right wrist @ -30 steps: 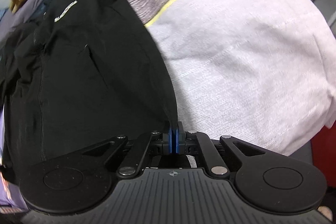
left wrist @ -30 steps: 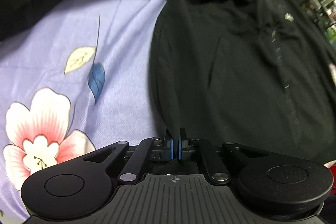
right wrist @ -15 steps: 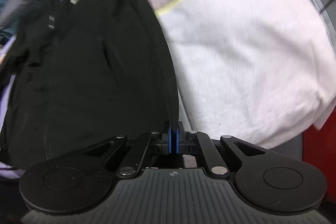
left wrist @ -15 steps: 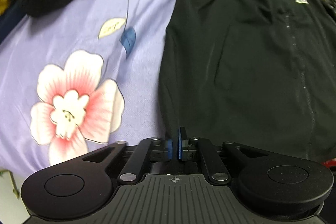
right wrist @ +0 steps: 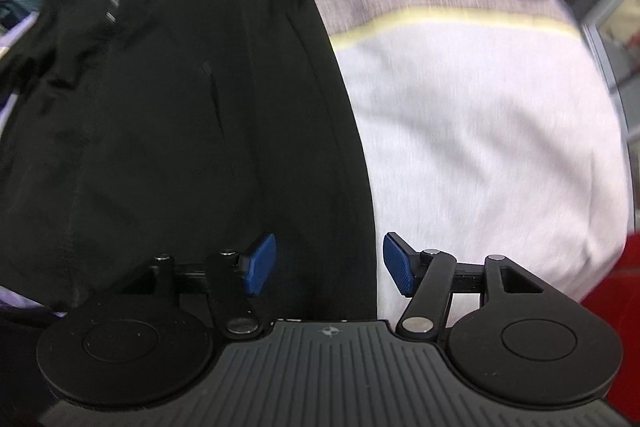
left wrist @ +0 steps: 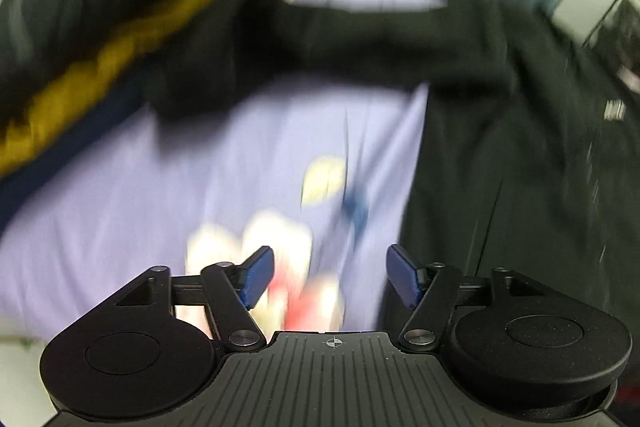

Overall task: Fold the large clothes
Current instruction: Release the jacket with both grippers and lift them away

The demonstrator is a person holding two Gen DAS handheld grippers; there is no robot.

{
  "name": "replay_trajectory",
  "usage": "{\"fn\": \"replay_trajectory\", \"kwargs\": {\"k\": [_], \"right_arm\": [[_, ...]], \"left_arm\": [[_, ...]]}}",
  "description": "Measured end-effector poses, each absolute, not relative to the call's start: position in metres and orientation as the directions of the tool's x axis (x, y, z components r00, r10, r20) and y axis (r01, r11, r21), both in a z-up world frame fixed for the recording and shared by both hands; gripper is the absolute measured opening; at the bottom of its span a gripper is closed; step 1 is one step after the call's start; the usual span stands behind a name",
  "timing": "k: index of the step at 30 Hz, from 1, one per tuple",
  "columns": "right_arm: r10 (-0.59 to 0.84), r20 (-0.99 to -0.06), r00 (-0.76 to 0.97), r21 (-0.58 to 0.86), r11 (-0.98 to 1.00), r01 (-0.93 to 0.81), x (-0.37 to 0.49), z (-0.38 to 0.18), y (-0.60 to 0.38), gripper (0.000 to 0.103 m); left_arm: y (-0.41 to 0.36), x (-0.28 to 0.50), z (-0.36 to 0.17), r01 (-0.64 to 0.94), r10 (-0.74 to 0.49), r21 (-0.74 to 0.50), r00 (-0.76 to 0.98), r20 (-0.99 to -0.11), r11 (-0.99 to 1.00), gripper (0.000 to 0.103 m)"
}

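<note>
Both the left gripper [left wrist: 327, 277] and right gripper [right wrist: 329, 264] had just been opening, releasing the black jacket [right wrist: 168, 131]; nothing was gripped, so that placement appeared complete.

A bed carries everything. Under the left gripper [left wrist: 330, 277] lies a lilac flowered sheet [left wrist: 200, 195]; a black jacket [left wrist: 520, 167] rests on it to that gripper's right. A blurred pile of clothes [left wrist: 120, 27] sits ahead. Right of the right gripper [right wrist: 329, 263] lies a pale blanket [right wrist: 480, 131], yellow-striped.
</note>
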State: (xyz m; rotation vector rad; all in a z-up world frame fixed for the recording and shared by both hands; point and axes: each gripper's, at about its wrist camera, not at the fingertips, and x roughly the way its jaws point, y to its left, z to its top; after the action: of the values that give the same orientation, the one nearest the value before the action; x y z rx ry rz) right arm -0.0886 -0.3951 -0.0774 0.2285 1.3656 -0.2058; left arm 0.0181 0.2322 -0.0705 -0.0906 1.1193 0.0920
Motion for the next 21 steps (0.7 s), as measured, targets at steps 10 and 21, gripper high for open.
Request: {"fn": "replay_trajectory", "kwargs": {"k": [10, 21], "right_arm": [[0.153, -0.897, 0.415, 0.181, 0.983, 0.029, 0.027, 0.006, -0.396, 0.074], [0.251, -0.889, 0.382, 0.205, 0.966, -0.156, 0.212, -0.035, -0.387, 0.073]], "left_arm": [[0.175, 0.158, -0.014, 0.147, -0.126, -0.051, 0.56, -0.819, 0.988, 0.103], [0.092, 0.302, -0.063, 0.396, -0.172, 0.045, 0.494, -0.852, 0.917, 0.103]]}}
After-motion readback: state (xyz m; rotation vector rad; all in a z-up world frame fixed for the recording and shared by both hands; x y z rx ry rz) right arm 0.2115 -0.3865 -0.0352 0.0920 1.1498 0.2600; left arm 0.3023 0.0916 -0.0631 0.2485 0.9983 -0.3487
